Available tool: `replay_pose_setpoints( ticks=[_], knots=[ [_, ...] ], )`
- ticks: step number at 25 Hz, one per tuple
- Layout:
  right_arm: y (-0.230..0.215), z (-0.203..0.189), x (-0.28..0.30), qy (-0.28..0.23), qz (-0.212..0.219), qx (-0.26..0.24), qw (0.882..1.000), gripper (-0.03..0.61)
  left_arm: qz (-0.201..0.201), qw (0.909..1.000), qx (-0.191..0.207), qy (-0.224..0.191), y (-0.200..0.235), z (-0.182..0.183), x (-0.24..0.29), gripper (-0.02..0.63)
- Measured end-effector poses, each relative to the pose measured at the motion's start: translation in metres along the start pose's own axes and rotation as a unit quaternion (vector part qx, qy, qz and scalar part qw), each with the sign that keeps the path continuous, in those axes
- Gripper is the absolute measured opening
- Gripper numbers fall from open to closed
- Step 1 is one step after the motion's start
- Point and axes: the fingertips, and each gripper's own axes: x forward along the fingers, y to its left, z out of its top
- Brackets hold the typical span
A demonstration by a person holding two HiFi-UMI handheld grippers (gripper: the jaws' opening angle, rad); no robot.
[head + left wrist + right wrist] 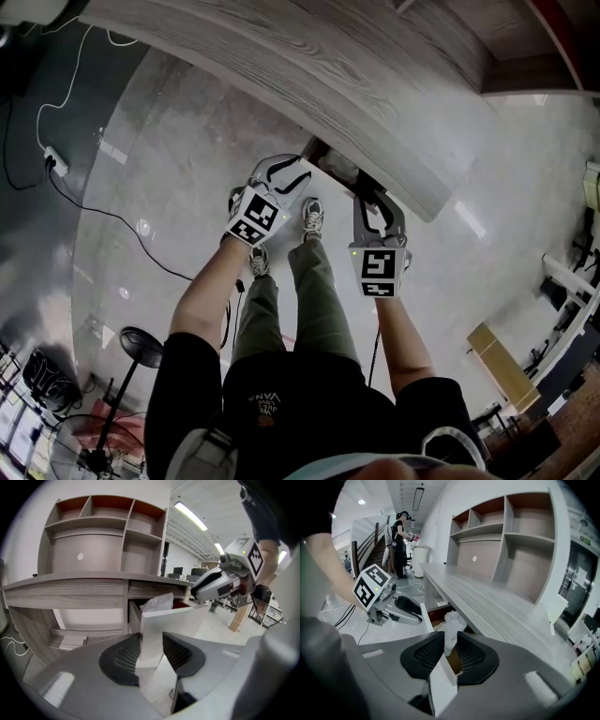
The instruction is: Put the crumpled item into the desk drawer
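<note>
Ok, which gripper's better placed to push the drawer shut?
Left. The left gripper faces the drawer front from outside, close to it; the right gripper is over the open drawer with the item showing between its jaws.

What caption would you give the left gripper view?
Past the left gripper, jaws open: open drawer, crumpled item poking above its front, right gripper close by.

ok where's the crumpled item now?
In the right gripper view the crumpled item sits in the open drawer under the desk, just past the right gripper.
</note>
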Motion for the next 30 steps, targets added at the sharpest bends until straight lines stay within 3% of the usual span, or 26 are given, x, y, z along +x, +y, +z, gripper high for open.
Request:
replay_pose_setpoints(
  ticks=[15,21,25,30],
  knots=[
    [-0.005,0.007,-0.034,-0.025,-0.037,0.035,0.998,0.061,0.016,0.9992,-0.001,-0.037,-0.007,0.026,-0.043,0.175],
    [-0.005,0.016,-0.053,-0.051,-0.059,0.058,0.995,0.005,0.039,0.9966,-0.023,-0.069,-0.007,0.044,-0.075,0.174],
    [-0.004,0.024,-0.067,-0.063,-0.068,0.070,0.993,0.003,0.047,0.9941,-0.044,-0.087,-0.009,0.055,-0.097,0.173],
    [-0.003,0.036,-0.086,-0.078,-0.084,0.077,0.990,0.003,0.055,0.9914,-0.045,-0.110,-0.017,0.074,-0.125,0.125]
  ],
)
